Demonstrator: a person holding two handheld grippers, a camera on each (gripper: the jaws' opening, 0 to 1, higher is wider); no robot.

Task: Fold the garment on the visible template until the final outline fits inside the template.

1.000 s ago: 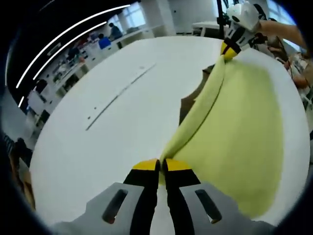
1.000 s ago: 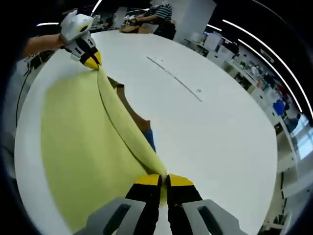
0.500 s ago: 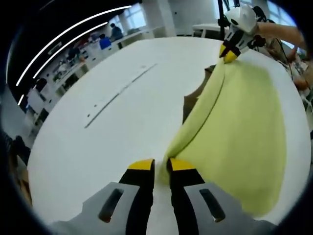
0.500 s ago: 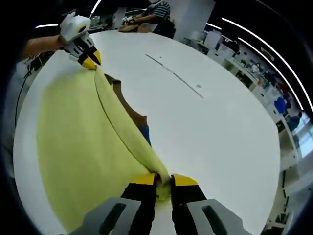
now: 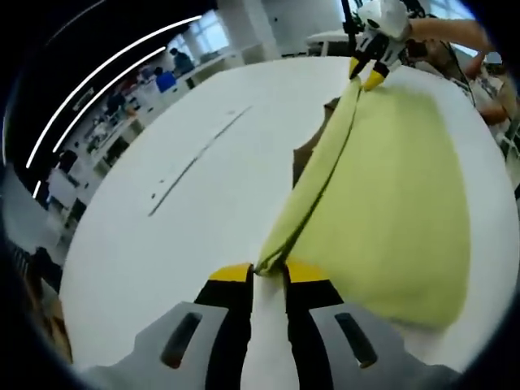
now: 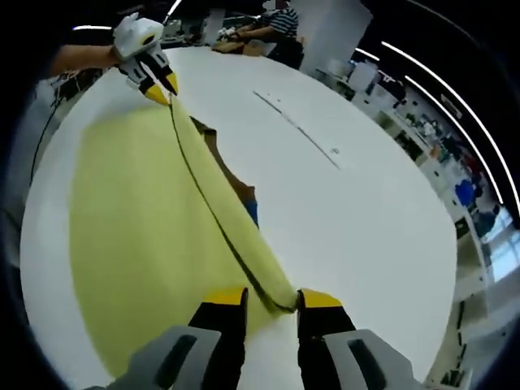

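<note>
While both pairs of jaws stand parted, the yellow garment (image 5: 390, 195) lies folded over on the white bench (image 5: 187, 211), its thick folded edge running from one gripper to the other. In the left gripper view, the left gripper (image 5: 265, 273) has its jaws apart with the cloth's corner resting loose between the tips at 12 o'clock; the fold climbs toward 1 o'clock, where the right gripper (image 5: 367, 75) hovers at the far corner. In the right gripper view, the right gripper's own jaws are spread wide and the fold end sits between them, ungripped, by my judgement. A brown template (image 6: 226, 166) peeks out from under the fold at mid-length. One fold looks laid and let go. The cloth spreads well beyond the brown patch, so further folds seem needed before the outline fits.
</note>
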